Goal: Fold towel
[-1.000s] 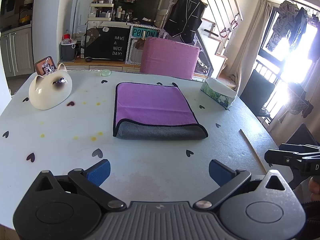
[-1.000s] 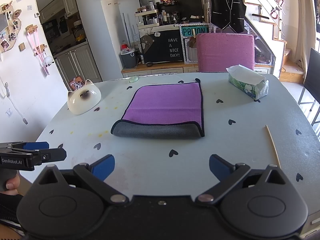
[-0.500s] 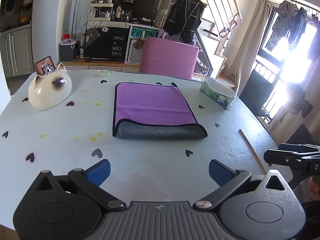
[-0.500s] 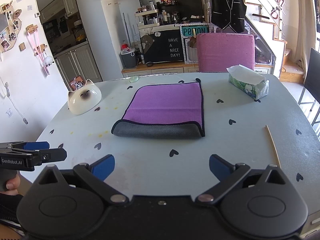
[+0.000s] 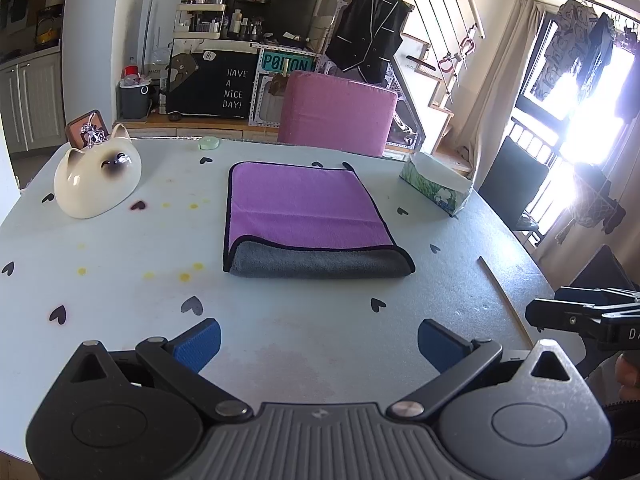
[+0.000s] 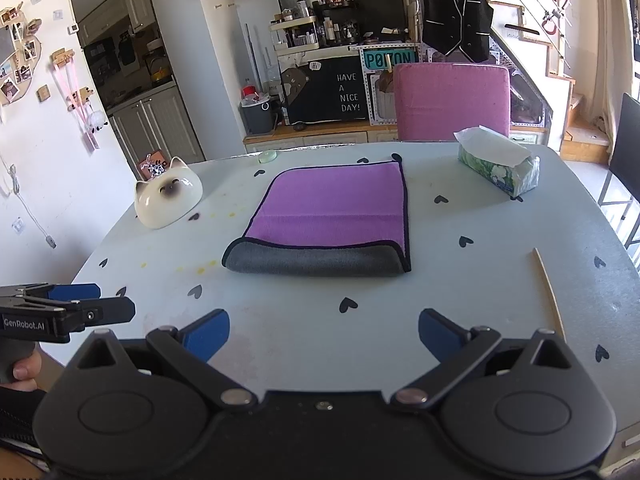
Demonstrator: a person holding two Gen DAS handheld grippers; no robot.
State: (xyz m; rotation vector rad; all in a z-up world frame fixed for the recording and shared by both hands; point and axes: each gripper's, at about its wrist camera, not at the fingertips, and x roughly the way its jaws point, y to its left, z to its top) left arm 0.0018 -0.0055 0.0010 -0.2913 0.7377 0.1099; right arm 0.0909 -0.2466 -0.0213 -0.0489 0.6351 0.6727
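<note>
A purple towel point(image 5: 304, 208) with a grey underside and dark trim lies folded flat in the middle of the pale table point(image 5: 280, 320); its grey fold faces me. It also shows in the right wrist view point(image 6: 332, 208). My left gripper point(image 5: 318, 340) is open and empty, held over the table's near edge, well short of the towel. My right gripper point(image 6: 324, 332) is open and empty, at the same near edge. Each gripper shows at the side of the other's view.
A white cat-shaped bowl point(image 5: 96, 180) sits at the far left. A tissue box point(image 5: 436, 188) stands at the far right. A thin wooden stick point(image 6: 548, 292) lies near the right edge. A pink chair point(image 5: 336, 112) stands behind the table.
</note>
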